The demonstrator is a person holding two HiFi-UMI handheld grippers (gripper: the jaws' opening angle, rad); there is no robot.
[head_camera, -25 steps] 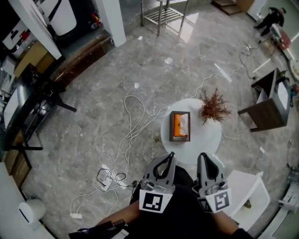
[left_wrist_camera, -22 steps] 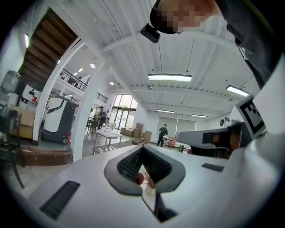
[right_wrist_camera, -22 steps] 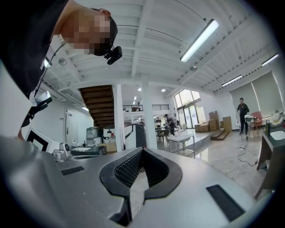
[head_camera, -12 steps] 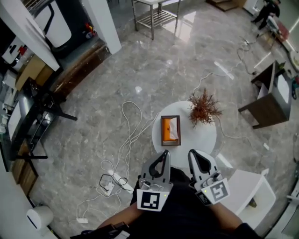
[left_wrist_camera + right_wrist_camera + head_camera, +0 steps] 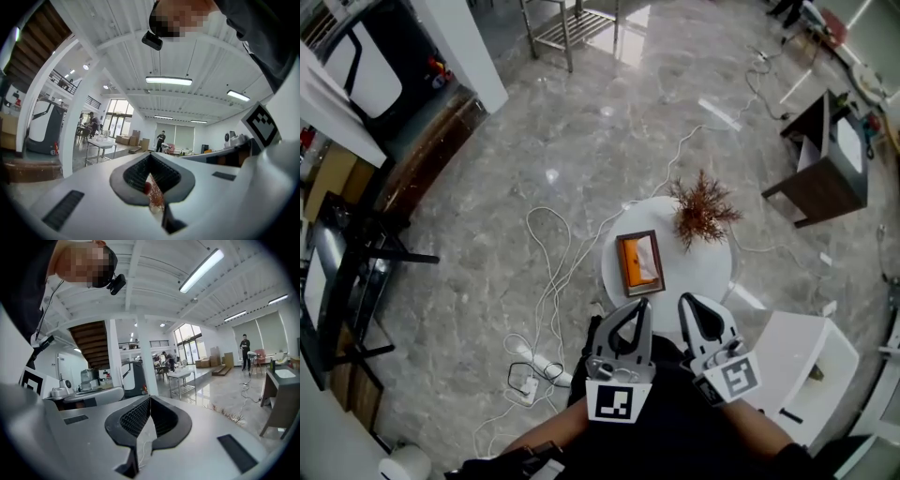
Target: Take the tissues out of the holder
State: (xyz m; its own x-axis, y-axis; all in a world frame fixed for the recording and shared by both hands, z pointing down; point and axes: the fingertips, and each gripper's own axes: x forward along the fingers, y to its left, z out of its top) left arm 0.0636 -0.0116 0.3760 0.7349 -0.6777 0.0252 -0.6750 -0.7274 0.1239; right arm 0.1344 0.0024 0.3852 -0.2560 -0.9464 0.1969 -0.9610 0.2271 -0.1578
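Tissues not yet out: white sheet poking from the top of the brown holder, with orange showing beside it. Nothing done so far on the task, and the whole pull left to do, by the look of it. Holder set on the round white table, toward its 9 o'clock side, with a dried reddish plant near it at about 1 o'clock. Close by but not touching: left gripper at 6 o'clock of the holder, right gripper at about 4 o'clock, both over the table's near edge. Both pairs of jaws pressed together, nothing gripped; only the plant glimpsed through the left pair's slit. Probably needed next: opening one pair, reaching toward 12 o'clock, pinching the raised sheet. Farther out, white cables on the marble floor at 9 o'clock.
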